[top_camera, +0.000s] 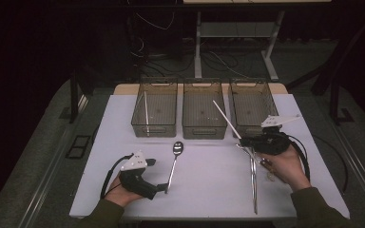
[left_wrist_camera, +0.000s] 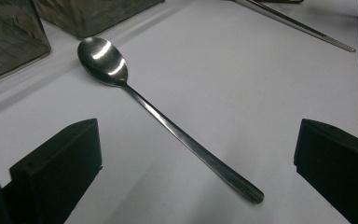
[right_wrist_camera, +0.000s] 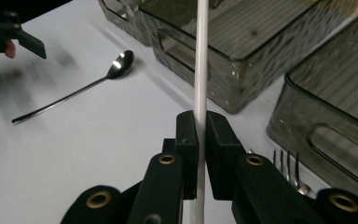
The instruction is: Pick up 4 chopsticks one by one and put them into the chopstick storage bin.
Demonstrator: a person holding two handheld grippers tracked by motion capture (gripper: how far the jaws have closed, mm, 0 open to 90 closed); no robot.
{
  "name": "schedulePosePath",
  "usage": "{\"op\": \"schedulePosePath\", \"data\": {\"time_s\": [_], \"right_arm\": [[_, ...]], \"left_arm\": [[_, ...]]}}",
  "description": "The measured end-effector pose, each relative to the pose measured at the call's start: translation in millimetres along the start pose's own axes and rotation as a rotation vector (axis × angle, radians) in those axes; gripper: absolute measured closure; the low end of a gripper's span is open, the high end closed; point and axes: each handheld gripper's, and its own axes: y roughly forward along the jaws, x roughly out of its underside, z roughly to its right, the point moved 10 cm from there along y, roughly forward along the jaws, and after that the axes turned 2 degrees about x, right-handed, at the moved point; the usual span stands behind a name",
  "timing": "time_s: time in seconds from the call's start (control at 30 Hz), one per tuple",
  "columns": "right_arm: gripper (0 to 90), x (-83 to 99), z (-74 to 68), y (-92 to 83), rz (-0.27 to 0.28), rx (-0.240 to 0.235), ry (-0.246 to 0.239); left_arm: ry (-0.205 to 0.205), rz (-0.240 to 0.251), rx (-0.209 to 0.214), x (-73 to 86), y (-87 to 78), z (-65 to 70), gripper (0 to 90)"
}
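Overall light: dim room, black surroundings beyond the white table [top_camera: 204,190].
Source: overhead, judged from bright highlights on the spoon [left_wrist_camera: 103,60] bowl.
Shadows: soft, short, falling beside the bins [top_camera: 203,110].
Glare: mild sheen on the white stick [right_wrist_camera: 200,56].
Blur: motion smear at upper left of right gripper view; jaws soft at close range.
High view: grainy, low contrast.

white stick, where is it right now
The white stick is clamped in the right gripper at the right of the high view, raised and slanting toward the middle bin, with a fork lying on the table below it.
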Motion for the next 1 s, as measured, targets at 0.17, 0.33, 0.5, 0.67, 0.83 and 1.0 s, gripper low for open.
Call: {"op": "schedulePosePath", "data": {"time_s": [0.17,0.33,0.5,0.67,0.83,1.0], "right_arm": [[84.5,-8.3,-6.6,8.6,0.009,-0.010,-0.001],[84.5,-18.2,-12.9,17.9,0.018,-0.016,-0.001],[84.5,-30.6,-18.6,32.0,0.030,-0.016,0.009],[84.5,-47.2,-24.1,46.3,0.037,-0.011,0.012],[84.5,-65.4,-29.9,58.5,0.048,-0.018,0.023],[84.5,-83.8,-34.5,65.6,0.061,-0.015,0.033]], "left_arm": [[-0.002,0.001,-0.001,0.1,0.3,-0.1,0.0],[-0.003,0.002,-0.001,0.0,0.1,-0.3,0.0],[-0.007,0.006,-0.002,-0.2,0.1,-1.5,0.0],[-0.006,0.008,-0.002,-0.6,-0.5,-1.4,0.0],[-0.013,0.019,-0.004,-1.9,-1.6,-2.5,0.0],[-0.015,0.020,-0.010,-2.1,-1.5,-3.0,0.0]]}}
